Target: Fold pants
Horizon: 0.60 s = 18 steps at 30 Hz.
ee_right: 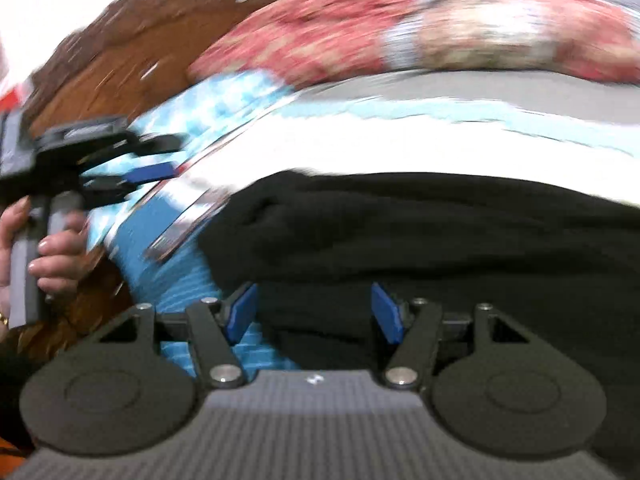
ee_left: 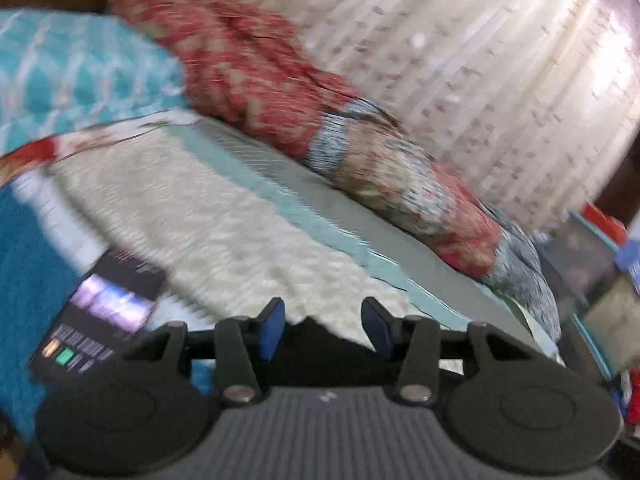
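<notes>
2 grippers: both are standing open and neither is grasping anything.
Step in hand: I am judging that the fold is at its start, because the black pants (ee_right: 420,248) are lying bunched on the bed and no clean fold line is showing.
Pants place: they are lying on the white bedspread (ee_left: 192,216), just in front of the right gripper (ee_right: 314,312), with the phone (ee_right: 188,224) beside their left edge.
Right gripper: its blue pads (ee_right: 386,312) are standing wide apart over the dark cloth; whether they are touching it, I cannot tell.
Left gripper (ee_left: 324,330): its jaws are apart and empty, a hand (ee_right: 48,248) is holding it up at the left, above the teal pillow (ee_left: 72,72).
Next move: probably each gripper is needing to come down on 1 edge of the pants and close on it.
Picture quality: both views are blurring, so small details are not clear.
</notes>
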Available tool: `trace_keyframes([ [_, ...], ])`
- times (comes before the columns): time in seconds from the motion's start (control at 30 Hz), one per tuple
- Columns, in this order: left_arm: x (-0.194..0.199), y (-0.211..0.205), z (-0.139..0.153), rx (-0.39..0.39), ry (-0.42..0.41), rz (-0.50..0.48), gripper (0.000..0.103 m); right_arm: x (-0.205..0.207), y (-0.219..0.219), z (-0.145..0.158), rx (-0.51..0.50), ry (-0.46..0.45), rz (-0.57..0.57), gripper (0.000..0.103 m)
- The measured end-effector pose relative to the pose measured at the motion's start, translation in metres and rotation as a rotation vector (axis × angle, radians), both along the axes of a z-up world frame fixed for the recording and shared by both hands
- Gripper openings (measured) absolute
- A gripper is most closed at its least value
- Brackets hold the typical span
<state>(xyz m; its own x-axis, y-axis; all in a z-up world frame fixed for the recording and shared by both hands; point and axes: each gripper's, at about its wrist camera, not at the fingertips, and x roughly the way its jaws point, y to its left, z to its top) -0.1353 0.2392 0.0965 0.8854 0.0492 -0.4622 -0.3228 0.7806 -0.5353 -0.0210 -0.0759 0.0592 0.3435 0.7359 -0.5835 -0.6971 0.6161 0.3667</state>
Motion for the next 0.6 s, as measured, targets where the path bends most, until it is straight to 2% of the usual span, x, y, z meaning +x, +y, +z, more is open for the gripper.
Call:
trace_keyframes([
  [0.13,0.050,-0.029,-0.003,0.034,-0.003,-0.191,0.041,0.020,-0.046,-0.006,-0.009,0.062,-0.239,0.060],
  [0.2,0.080,-0.047,-0.020,0.073,0.068,-0.254,0.041,0.029,-0.063,-0.015,-0.065,0.104,-0.329,0.058],
  [0.23,0.092,-0.053,-0.031,0.100,0.119,-0.271,0.042,0.032,-0.072,-0.022,-0.127,0.128,-0.376,0.057],
  [0.27,0.105,-0.059,-0.042,0.144,0.188,-0.269,0.040,0.032,-0.082,-0.032,-0.182,0.165,-0.410,0.049],
  [0.3,0.119,-0.061,-0.058,0.209,0.294,-0.234,0.029,0.028,-0.096,-0.038,-0.146,0.178,-0.425,0.041],
  [0.33,0.127,-0.059,-0.072,0.236,0.357,-0.208,0.022,0.023,-0.107,-0.039,-0.102,0.205,-0.440,0.041],
  [0.37,0.128,-0.054,-0.081,0.241,0.356,-0.186,0.014,0.019,-0.114,-0.039,-0.078,0.226,-0.454,0.040],
  [0.47,0.124,-0.051,-0.074,0.208,0.341,-0.158,0.013,0.002,-0.119,-0.039,-0.069,0.209,-0.444,0.040],
  [0.53,0.122,-0.054,-0.068,0.227,0.357,-0.138,0.014,-0.002,-0.135,-0.039,-0.028,0.215,-0.447,0.040],
  [0.57,0.118,-0.059,-0.062,0.234,0.358,-0.121,0.019,-0.003,-0.145,-0.036,0.004,0.219,-0.462,0.042],
  [0.6,0.114,-0.061,-0.052,0.235,0.344,-0.107,0.028,-0.003,-0.161,-0.031,0.040,0.205,-0.495,0.042],
])
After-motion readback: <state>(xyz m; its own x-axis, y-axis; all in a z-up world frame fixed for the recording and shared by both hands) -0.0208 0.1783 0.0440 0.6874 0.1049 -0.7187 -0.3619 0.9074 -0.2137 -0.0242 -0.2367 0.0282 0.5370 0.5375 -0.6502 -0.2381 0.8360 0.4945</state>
